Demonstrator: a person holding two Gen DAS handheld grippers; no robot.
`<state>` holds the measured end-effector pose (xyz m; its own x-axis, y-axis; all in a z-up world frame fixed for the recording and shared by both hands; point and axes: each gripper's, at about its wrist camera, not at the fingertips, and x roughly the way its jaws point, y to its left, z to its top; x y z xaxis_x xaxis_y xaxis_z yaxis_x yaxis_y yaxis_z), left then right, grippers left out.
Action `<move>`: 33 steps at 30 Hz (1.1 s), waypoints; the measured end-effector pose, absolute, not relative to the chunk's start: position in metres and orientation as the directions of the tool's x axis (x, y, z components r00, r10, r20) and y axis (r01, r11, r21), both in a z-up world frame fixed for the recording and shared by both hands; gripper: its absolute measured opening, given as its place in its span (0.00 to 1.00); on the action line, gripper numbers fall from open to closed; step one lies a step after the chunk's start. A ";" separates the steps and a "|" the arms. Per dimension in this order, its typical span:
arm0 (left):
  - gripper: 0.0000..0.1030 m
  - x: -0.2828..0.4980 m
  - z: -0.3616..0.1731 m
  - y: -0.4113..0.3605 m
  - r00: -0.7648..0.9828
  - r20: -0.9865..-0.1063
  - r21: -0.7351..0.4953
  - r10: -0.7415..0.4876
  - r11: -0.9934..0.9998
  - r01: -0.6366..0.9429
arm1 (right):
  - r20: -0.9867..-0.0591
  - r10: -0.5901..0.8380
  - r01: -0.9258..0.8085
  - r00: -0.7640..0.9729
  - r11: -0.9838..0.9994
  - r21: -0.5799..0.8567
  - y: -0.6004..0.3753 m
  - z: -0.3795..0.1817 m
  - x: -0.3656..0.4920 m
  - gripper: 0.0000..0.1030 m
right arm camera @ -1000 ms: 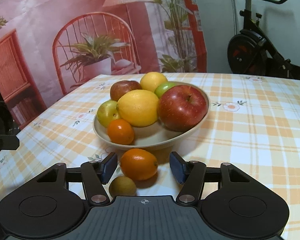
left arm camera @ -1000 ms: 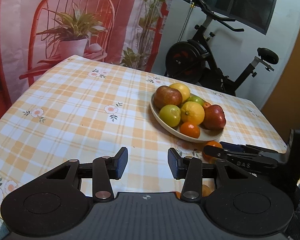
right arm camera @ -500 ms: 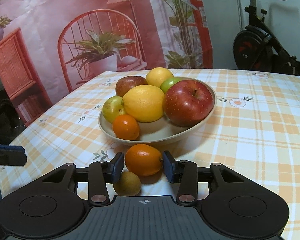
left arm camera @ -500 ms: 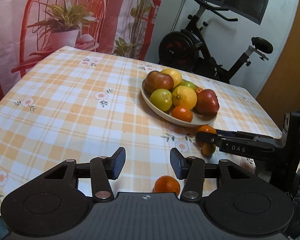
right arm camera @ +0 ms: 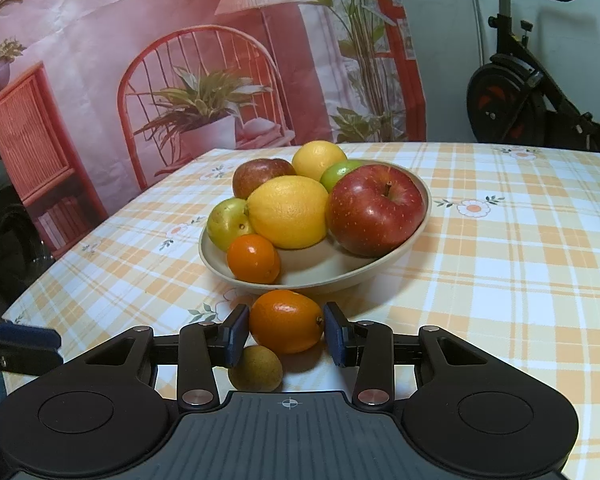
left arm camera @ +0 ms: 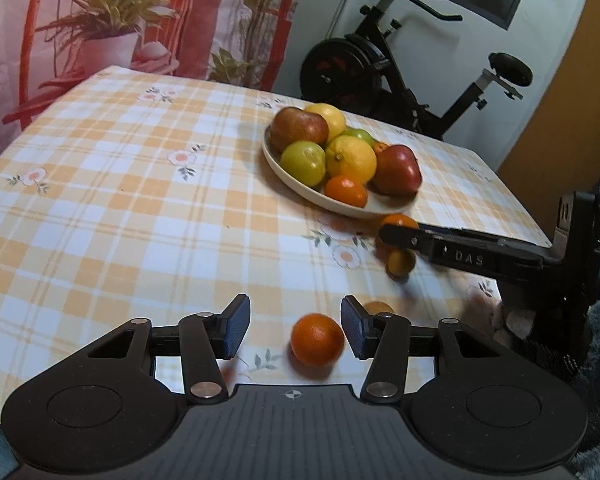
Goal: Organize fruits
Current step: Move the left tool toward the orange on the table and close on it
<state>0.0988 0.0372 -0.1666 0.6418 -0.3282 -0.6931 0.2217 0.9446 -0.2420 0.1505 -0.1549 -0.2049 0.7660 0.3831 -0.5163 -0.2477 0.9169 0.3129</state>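
Most of the fruit already sits in the bowl [right arm camera: 416, 220]: a red apple [right arm camera: 374, 210], two lemons, green fruits and a small orange are piled there on the checked tablecloth [right arm camera: 520, 264]. A few pieces are still loose in front of it. The right gripper [right arm camera: 286, 330] has its jaws closed in against the sides of a tangerine [right arm camera: 285, 320] just outside the bowl's near rim; it looks pinched, though whether it is off the cloth I cannot tell. A small brownish fruit [right arm camera: 255, 368] lies just beneath it. The left gripper [left arm camera: 296, 326] is wide open and holds nothing, with another loose orange [left arm camera: 317, 339] lying on the cloth between its fingers, nearer the right one. By my reckoning, three or so pieces remain.
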 end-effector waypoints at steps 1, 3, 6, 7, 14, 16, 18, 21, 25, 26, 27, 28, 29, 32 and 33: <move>0.51 0.098 -0.167 0.036 0.639 -0.695 -0.239 -0.329 0.944 0.226 | -0.509 0.385 -0.251 0.770 0.916 0.314 -0.156 -0.204 0.149 0.36; 0.51 0.098 -0.168 0.035 0.636 -0.698 -0.235 -0.330 0.944 0.232 | -0.493 0.387 -0.255 0.779 0.914 0.315 -0.157 -0.203 0.146 0.36; 0.51 0.098 -0.169 0.033 0.627 -0.703 -0.234 -0.334 0.942 0.239 | -0.477 0.388 -0.259 0.789 0.913 0.314 -0.157 -0.201 0.144 0.36; 0.51 0.099 -0.170 0.032 0.624 -0.706 -0.232 -0.335 0.942 0.243 | -0.473 0.388 -0.260 0.791 0.913 0.314 -0.157 -0.201 0.143 0.36; 0.51 0.099 -0.175 0.025 0.598 -0.727 -0.215 -0.337 0.939 0.268 | -0.455 0.388 -0.263 0.801 0.912 0.315 -0.158 -0.200 0.140 0.36; 0.51 0.100 -0.176 0.024 0.593 -0.732 -0.211 -0.335 0.939 0.271 | -0.450 0.387 -0.263 0.805 0.912 0.315 -0.158 -0.199 0.139 0.36; 0.51 0.100 -0.177 0.023 0.589 -0.735 -0.210 -0.335 0.939 0.273 | -0.446 0.386 -0.263 0.807 0.912 0.315 -0.158 -0.199 0.138 0.36; 0.50 0.101 -0.178 0.022 0.583 -0.738 -0.212 -0.340 0.937 0.278 | -0.441 0.387 -0.264 0.810 0.912 0.315 -0.158 -0.199 0.138 0.36; 0.42 0.101 -0.180 0.020 0.574 -0.744 -0.208 -0.342 0.935 0.288 | -0.436 0.387 -0.264 0.812 0.911 0.317 -0.159 -0.199 0.137 0.36; 0.41 0.101 -0.180 0.020 0.570 -0.747 -0.207 -0.342 0.934 0.290 | -0.435 0.388 -0.264 0.813 0.911 0.318 -0.159 -0.199 0.137 0.36; 0.41 0.102 -0.181 0.019 0.568 -0.749 -0.206 -0.341 0.935 0.290 | -0.434 0.388 -0.264 0.813 0.910 0.318 -0.159 -0.199 0.137 0.36; 0.39 0.102 -0.181 0.019 0.567 -0.751 -0.204 -0.339 0.935 0.290 | -0.433 0.388 -0.264 0.814 0.910 0.319 -0.159 -0.199 0.137 0.36; 0.37 0.102 -0.182 0.019 0.565 -0.751 -0.204 -0.341 0.934 0.292 | -0.432 0.388 -0.264 0.814 0.910 0.319 -0.159 -0.199 0.136 0.36; 0.34 0.102 -0.181 0.019 0.568 -0.750 -0.204 -0.340 0.935 0.291 | -0.430 0.388 -0.264 0.815 0.910 0.320 -0.159 -0.199 0.136 0.36; 0.34 0.102 -0.181 0.019 0.568 -0.749 -0.204 -0.340 0.935 0.291 | -0.430 0.388 -0.264 0.815 0.910 0.320 -0.159 -0.199 0.136 0.36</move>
<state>0.1018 0.0194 -0.1814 0.5683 -0.3403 -0.7491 0.2913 0.9347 -0.2036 0.1361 -0.1593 -0.1986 0.8155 0.3875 -0.4299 -0.2636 0.9099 0.3203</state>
